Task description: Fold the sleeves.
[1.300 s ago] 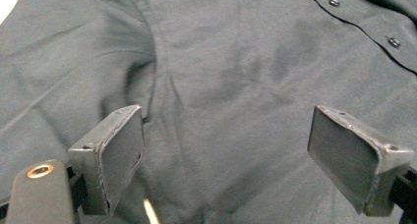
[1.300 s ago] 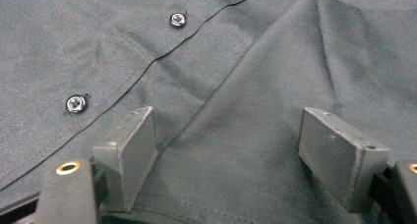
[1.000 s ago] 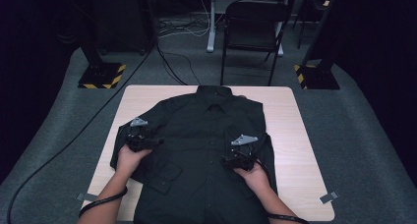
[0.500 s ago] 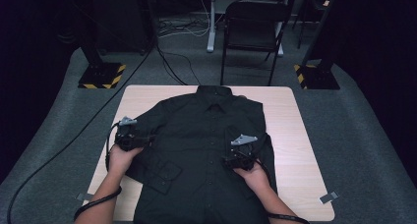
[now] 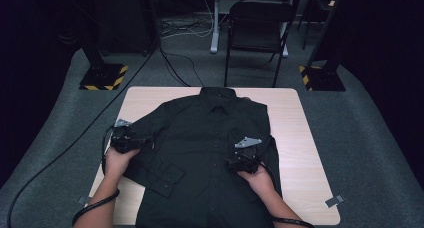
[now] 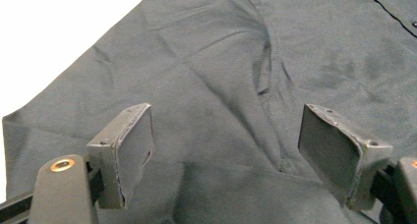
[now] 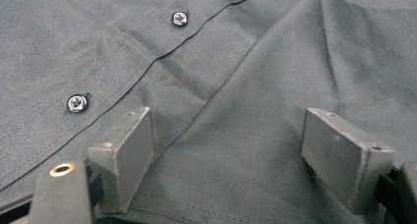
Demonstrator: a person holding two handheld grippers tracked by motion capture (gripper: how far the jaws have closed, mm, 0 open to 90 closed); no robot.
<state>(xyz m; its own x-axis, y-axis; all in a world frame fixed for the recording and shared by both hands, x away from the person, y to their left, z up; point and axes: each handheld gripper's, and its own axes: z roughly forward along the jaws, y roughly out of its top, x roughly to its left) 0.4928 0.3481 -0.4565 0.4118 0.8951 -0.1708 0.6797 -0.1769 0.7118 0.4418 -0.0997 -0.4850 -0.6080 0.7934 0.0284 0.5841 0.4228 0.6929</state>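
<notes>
Shirt of black button-front cloth (image 5: 210,153) lies front up and spread flat on the pale wooden rectangular surface (image 5: 300,138), collar at the far edge, hem toward the person. Left tongs (image 5: 145,140) sit at the folded sleeve on the shirt's left side, pads spread with cloth beneath them but not pinched, having just been closing a little. Right tongs (image 5: 235,163) rest on the shirt front beside the buttoned placket, pads (image 7: 125,155) spread over a raised fold, gripping nothing.

Shirt (image 5: 210,153) – plain black, black buttons (image 7: 77,102); tabletop (image 5: 300,138) – pale wood; floor bases (image 5: 104,77) striped yellow-and-black; carpet (image 5: 370,153) grey.
</notes>
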